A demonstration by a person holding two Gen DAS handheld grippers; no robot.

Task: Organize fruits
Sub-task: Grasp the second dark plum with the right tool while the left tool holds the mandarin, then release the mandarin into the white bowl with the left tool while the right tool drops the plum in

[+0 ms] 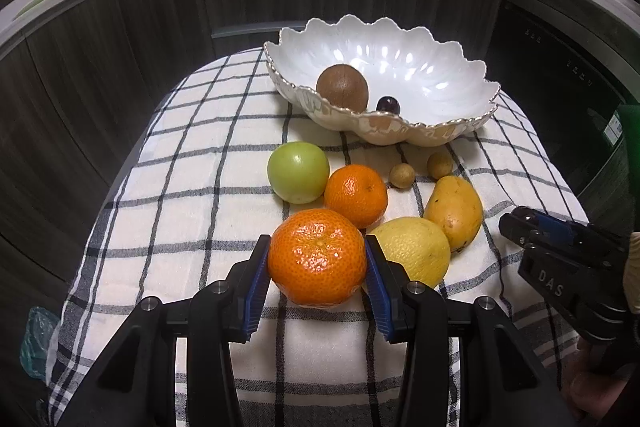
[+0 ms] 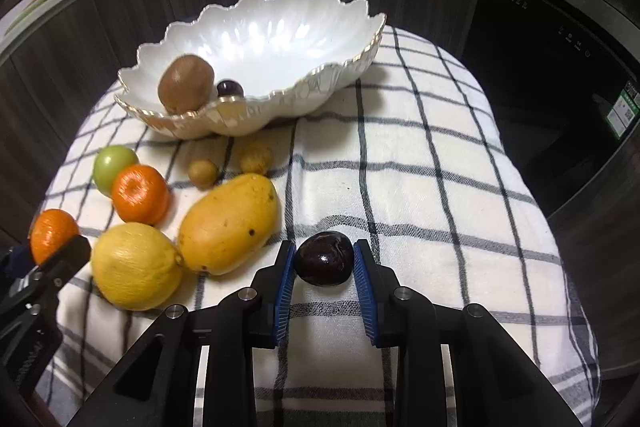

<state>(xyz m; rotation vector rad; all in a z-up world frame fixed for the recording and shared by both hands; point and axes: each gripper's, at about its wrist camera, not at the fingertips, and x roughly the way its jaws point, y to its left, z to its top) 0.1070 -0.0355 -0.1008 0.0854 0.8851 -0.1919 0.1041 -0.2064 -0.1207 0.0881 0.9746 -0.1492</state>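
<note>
The sorting looks barely begun: only two fruits lie in the scalloped white bowl (image 1: 400, 67) — a brown kiwi (image 1: 342, 89) and a small dark plum (image 1: 389, 105) beside it, both near the bowl's front rim. Everything else sits on the checked cloth (image 1: 180, 187) covering the table. The left gripper (image 1: 317, 259) has its blue pads pressed against both sides of a large orange (image 1: 317, 257), which appears to rest on the cloth, so that fruit seems about to go next. The right gripper (image 2: 324, 263) is clamped on a second dark plum (image 2: 324, 263), well apart from the bowl and also low over the cloth. Still loose in front of the bowl are a green apple (image 1: 298, 172), a smaller orange (image 1: 356, 195), a lemon (image 1: 414, 251) touching the left gripper's right finger, a mango (image 1: 456, 213), and two small brown longans (image 1: 402, 175) just below the bowl's rim. By my count, two are placed, two are in hand, and six wait — most of the job remains.
</note>
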